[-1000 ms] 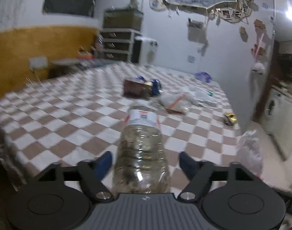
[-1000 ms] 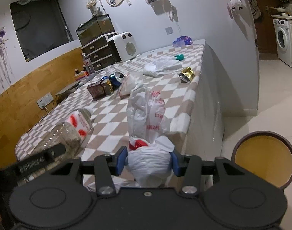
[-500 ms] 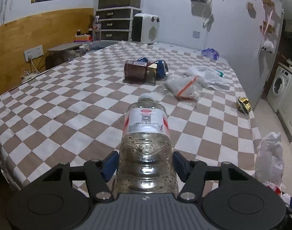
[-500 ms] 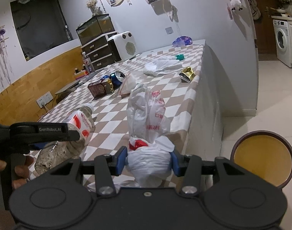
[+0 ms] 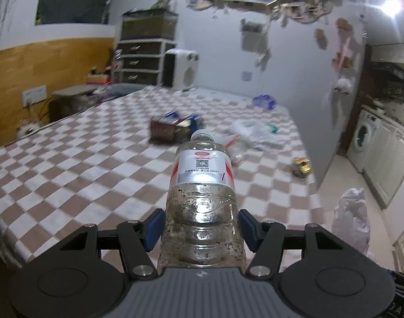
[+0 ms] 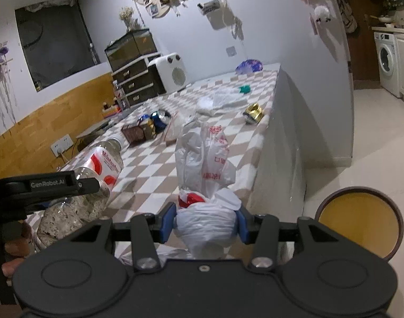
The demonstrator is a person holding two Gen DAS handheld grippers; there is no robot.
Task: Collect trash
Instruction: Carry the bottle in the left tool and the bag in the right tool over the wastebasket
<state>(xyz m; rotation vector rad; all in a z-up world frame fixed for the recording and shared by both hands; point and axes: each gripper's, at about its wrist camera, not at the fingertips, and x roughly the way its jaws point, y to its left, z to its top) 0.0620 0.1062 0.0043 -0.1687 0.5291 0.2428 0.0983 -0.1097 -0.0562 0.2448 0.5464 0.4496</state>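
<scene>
Left gripper (image 5: 200,228) is clamped on a grimy plastic bottle (image 5: 202,185) – held up over the checkered table (image 5: 82,169). Right gripper (image 6: 204,224) squeezes a white plastic bag (image 6: 204,159) at the table's edge – other trash sits further back.

bottle (image 5: 202,212) base hidden, far litter (image 5: 175,129) blurred

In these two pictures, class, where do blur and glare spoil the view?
Left wrist view: the checked table and wall are smeared by motion, the bottle stays sharp, and a lamp flares top right. Right wrist view: sharp, evenly lit, edges bent by the fisheye lens.
</scene>
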